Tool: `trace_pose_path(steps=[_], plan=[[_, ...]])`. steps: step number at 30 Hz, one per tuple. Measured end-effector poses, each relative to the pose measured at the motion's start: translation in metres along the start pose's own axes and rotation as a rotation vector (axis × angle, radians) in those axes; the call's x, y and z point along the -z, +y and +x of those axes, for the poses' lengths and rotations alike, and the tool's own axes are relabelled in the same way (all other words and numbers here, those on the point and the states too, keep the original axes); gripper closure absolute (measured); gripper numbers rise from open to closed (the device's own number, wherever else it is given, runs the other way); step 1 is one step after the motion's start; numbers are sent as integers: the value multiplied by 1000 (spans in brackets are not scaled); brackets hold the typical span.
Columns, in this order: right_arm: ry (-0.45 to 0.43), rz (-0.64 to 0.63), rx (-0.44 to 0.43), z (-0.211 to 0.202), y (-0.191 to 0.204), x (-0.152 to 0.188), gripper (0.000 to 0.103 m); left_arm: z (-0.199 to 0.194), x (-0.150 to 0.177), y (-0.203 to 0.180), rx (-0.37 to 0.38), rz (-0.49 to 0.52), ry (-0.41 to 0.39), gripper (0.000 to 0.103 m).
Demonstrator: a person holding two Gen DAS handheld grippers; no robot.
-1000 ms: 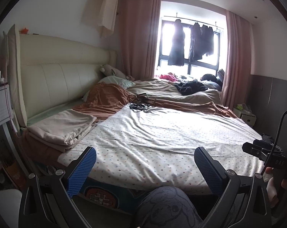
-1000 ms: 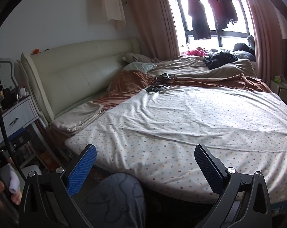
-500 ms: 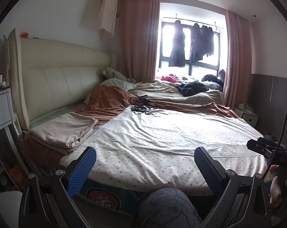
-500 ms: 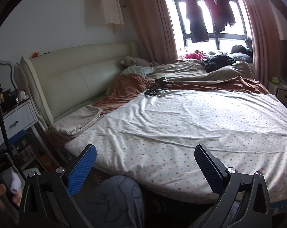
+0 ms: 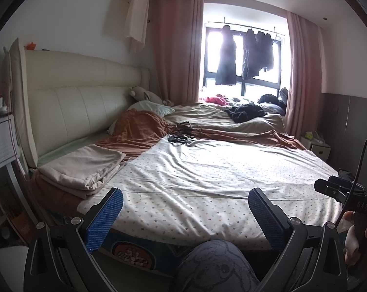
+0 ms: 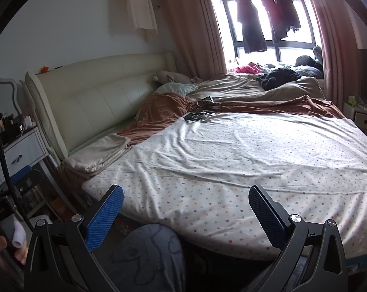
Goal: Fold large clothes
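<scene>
left gripper (image 5: pixel 185 215): jaws wide apart, holding nothing, hanging in the air short of the near bed edge
right gripper (image 6: pixel 185 215): same deal, spread wide and empty, off the near edge too
dotted sheet (image 5: pixel 219 175): the big thing to fold, lying spread flat over the near half of the bed, wrinkly, near hem draped over the mattress edge
open room: whole middle of the sheet is bare, only a tangle of black cables (image 5: pixel 181 138) at its far edge
folded beige cloth (image 5: pixel 83 168): stacked just left of the sheet, by the cream headboard (image 5: pixel 81 102)
writing: some letters on the other gripper's handle, too blurry to read
room: brown blanket (image 5: pixel 139 131) beyond, dark coats (image 5: pixel 244 53) hanging at the window, my knee (image 5: pixel 217 267) down front
</scene>
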State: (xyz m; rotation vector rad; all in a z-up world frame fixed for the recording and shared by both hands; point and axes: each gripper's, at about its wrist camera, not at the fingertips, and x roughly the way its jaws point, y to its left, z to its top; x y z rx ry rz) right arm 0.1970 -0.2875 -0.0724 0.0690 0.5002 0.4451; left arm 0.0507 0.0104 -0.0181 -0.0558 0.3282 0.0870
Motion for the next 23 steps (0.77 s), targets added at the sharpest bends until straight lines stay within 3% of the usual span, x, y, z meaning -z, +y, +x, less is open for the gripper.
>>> trace_pose_path(steps=[23], plan=[[28, 18, 17, 5, -4, 5, 0, 1, 3, 4, 4, -1, 2, 0]])
